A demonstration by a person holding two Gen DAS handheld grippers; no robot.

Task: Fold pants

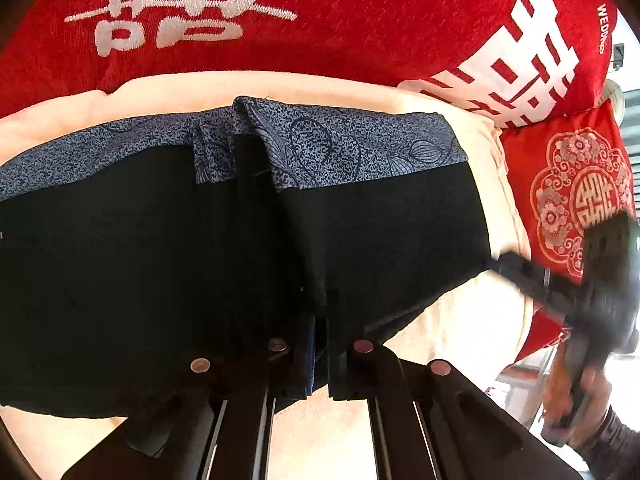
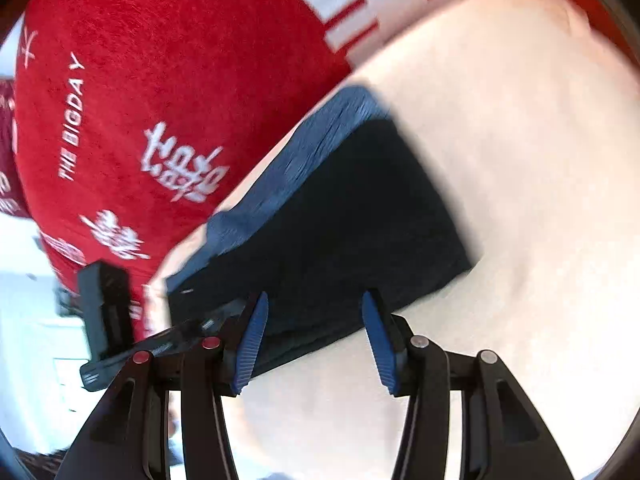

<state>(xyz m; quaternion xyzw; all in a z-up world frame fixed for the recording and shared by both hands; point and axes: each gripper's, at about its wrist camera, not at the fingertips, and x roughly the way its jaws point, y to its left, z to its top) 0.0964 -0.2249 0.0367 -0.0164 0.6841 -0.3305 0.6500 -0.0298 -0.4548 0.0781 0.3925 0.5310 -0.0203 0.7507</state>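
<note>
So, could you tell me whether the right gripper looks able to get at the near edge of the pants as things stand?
Probably yes: the right gripper is open, and the pants edge lies just ahead between its fingers, nothing between them.

Left wrist view: we read "WEDDING" in small white capitals on the red cloth (image 1: 360, 20), upper right of the frame, running downwards beside a large white double-happiness character. More large white characters sit upper left; we cannot read them. The red cushion (image 1: 576, 200), right edge, bears a round double-happiness emblem.

Right wrist view: we read "THE BIGDAY" on the red cloth (image 2: 160, 80), left of frame. A white script word at centre left is unclear.
</note>
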